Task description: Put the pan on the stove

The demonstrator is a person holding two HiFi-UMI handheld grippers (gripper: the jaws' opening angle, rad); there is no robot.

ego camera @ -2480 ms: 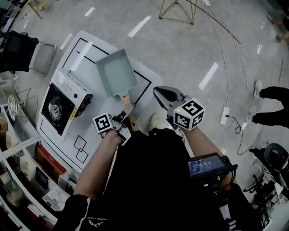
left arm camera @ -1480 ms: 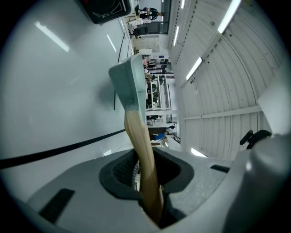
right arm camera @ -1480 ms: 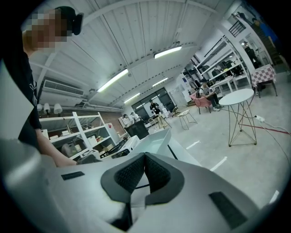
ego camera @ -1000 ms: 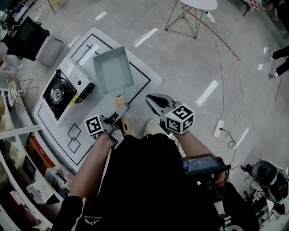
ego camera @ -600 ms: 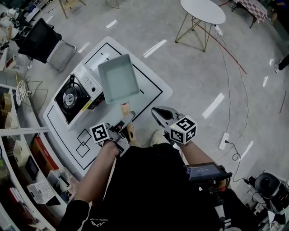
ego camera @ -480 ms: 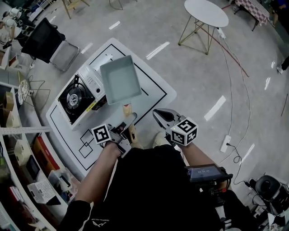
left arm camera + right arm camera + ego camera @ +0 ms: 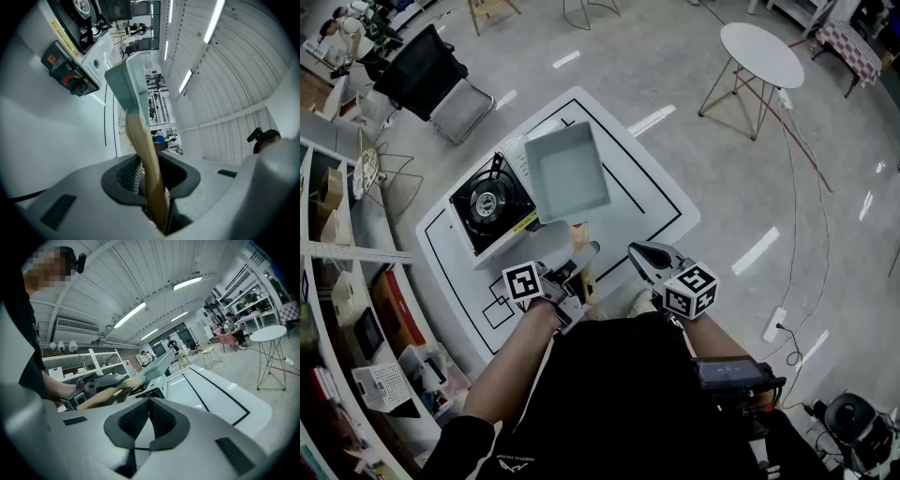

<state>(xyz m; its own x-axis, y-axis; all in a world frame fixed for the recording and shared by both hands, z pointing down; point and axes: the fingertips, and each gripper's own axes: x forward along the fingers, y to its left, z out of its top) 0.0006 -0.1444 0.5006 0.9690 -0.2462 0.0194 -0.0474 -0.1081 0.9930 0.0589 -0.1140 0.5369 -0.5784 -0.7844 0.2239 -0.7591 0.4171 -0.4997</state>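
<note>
Left claw (image 7: 584,255) clenched on the pan's wooden handle (image 7: 577,228); pan (image 7: 567,172) up in the air over the counter (image 7: 661,202), long axis running straight out from that claw; stove (image 7: 492,204) just beside it, toward the counter's left edge; right claw (image 7: 645,255) pinched empty, farther off.

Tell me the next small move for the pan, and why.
Probably carry the pan sideways until it is over the stove. The left gripper grips its wooden handle, and the pan hangs beside the burner, not above it.
</note>
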